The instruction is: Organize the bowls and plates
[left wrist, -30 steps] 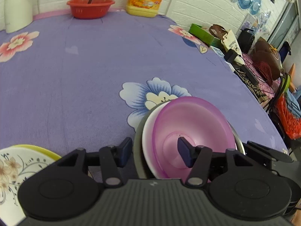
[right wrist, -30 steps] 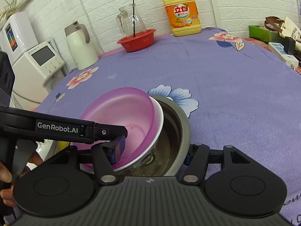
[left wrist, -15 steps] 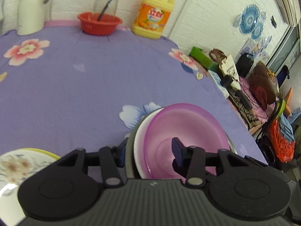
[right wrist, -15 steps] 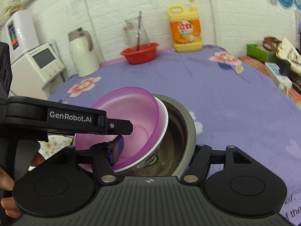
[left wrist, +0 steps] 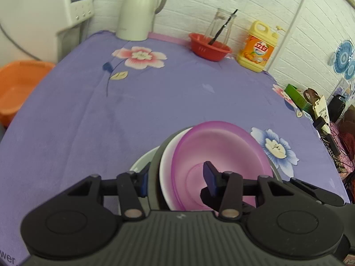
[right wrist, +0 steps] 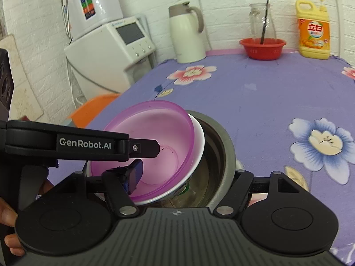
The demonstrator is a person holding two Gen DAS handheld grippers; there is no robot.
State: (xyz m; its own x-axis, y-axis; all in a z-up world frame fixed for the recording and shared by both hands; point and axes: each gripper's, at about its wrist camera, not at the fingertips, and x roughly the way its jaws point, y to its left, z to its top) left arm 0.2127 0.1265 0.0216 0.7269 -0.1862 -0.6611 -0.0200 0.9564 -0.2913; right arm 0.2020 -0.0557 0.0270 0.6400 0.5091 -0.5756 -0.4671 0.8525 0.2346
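Apparently both tools (left wrist: 176, 178) (right wrist: 185, 174) clamp tilted nested bowls (left wrist: 219, 155), rims straddled.

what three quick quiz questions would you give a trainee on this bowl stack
1. True or false: the purple bowl sits nested inside the white bowl, which sits inside the steel bowl.
2. Which hand-held gripper has a finger inside the purple bowl: A left only, B right only, C both?
3. Fill in: the red basket stands between the white kettle and the yellow ____ bottle.

Key: 1 true. 2 C: the left hand-held gripper and the right hand-held gripper each straddle the stack's wall on opposite sides. 3 detergent.
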